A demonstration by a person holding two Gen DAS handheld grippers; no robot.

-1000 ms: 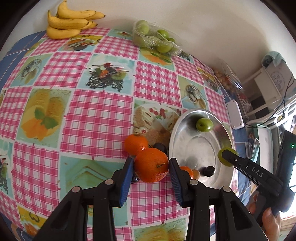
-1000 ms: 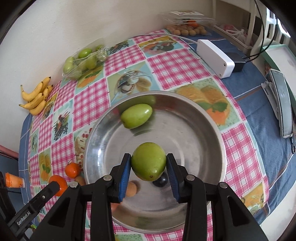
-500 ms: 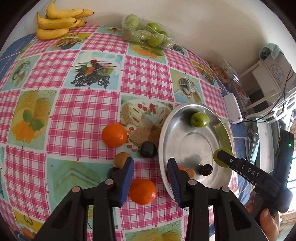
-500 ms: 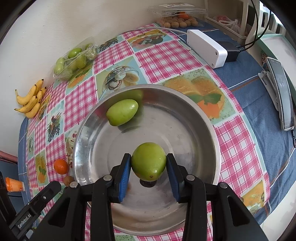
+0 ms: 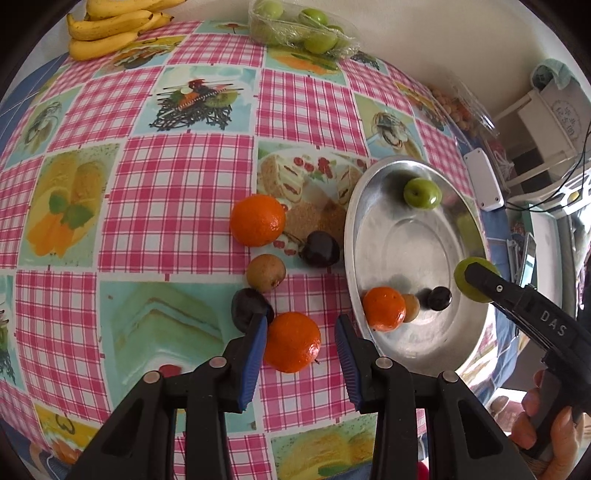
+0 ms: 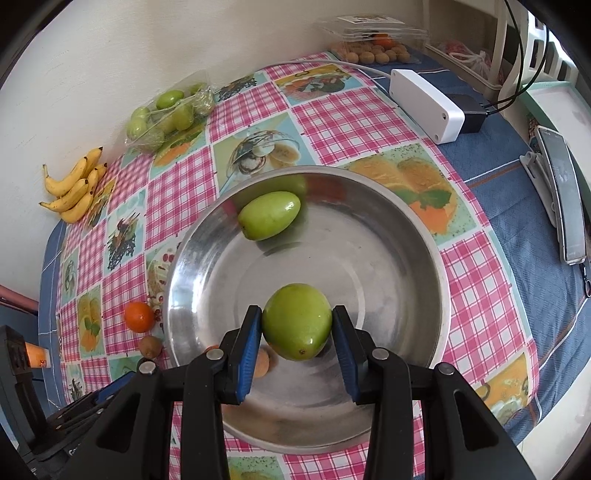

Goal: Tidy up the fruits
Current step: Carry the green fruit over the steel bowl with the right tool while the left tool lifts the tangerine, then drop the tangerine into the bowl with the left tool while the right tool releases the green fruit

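Note:
A round metal plate (image 5: 373,199) lies on the checked tablecloth; in it are a green fruit (image 5: 422,194), an orange (image 5: 384,308), a small brown fruit (image 5: 412,307) and a dark cherry (image 5: 439,297). My left gripper (image 5: 301,341) is open around an orange (image 5: 292,341) on the cloth, left of the plate. My right gripper (image 6: 295,334) is shut on a green fruit (image 6: 296,326) above the plate (image 6: 424,258); another green fruit (image 6: 269,220) lies at the plate's far side.
Loose on the cloth left of the plate are an orange (image 5: 257,225), a dark cherry (image 5: 319,249), a brown fruit (image 5: 266,272) and a dark plum (image 5: 248,308). Bananas (image 5: 110,27) and a bag of green fruit (image 5: 303,31) lie by the wall. A white box (image 6: 426,105) sits right of the plate.
My left gripper let go of the orange and drew back and up; the orange now rests on the cloth between the open fingers. My right gripper moved slightly over the plate, still holding its fruit.

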